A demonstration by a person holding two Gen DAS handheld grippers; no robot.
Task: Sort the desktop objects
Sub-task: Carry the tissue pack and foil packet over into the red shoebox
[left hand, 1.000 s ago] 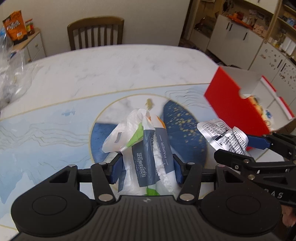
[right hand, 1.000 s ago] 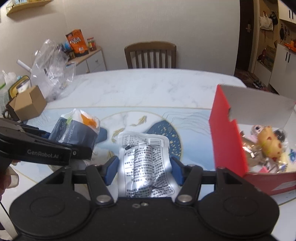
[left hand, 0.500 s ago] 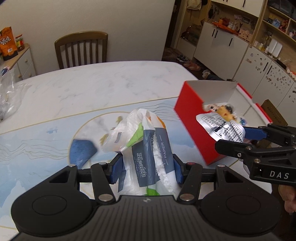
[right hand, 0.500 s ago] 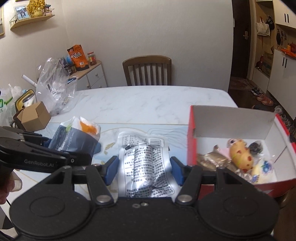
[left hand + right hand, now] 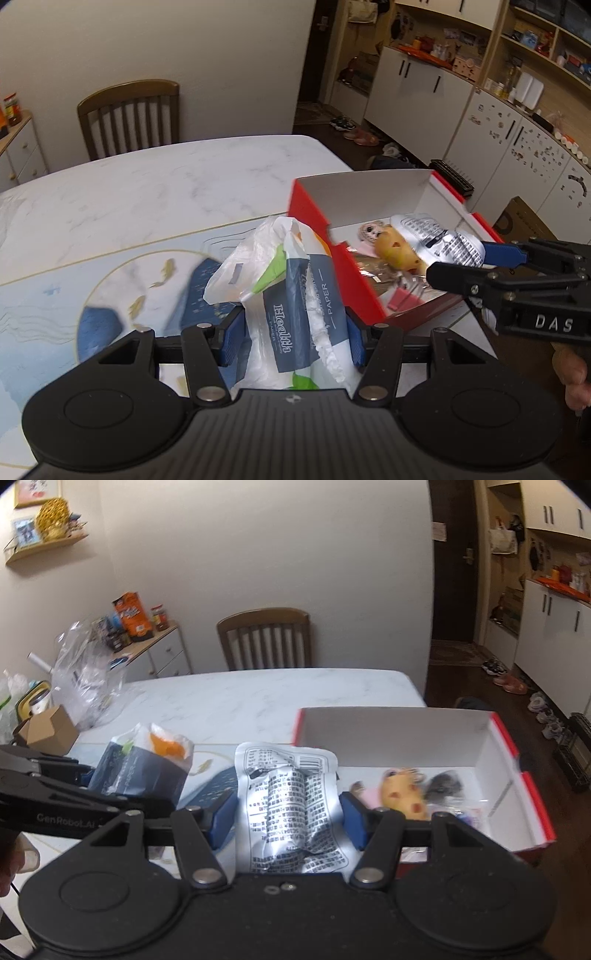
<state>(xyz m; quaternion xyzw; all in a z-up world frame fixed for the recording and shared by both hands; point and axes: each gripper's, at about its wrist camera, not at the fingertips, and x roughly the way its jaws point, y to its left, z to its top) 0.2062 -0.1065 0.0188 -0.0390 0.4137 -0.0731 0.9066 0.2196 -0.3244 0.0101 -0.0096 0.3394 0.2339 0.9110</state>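
Left wrist view: the left gripper point(image 5: 293, 339) stays clamped on the tissue pack point(image 5: 295, 314), and the red box point(image 5: 325, 243), earlier well ahead, now sits just ahead to its right. The right gripper point(image 5: 288, 812) (pads pressed on the foil packet point(image 5: 291, 805)) has the box's open top just ahead; near wall clearance looks tight, open tabletop beyond

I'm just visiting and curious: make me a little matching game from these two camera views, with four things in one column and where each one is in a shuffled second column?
Things:
1. tissue pack
2. silver foil packet
3. yellow toy
4. wooden chair

Places:
A. inside the red box
B. behind the far edge of the table
C. between the fingers of the left gripper
D. between the fingers of the right gripper

Pairs: 1-C, 2-D, 3-A, 4-B
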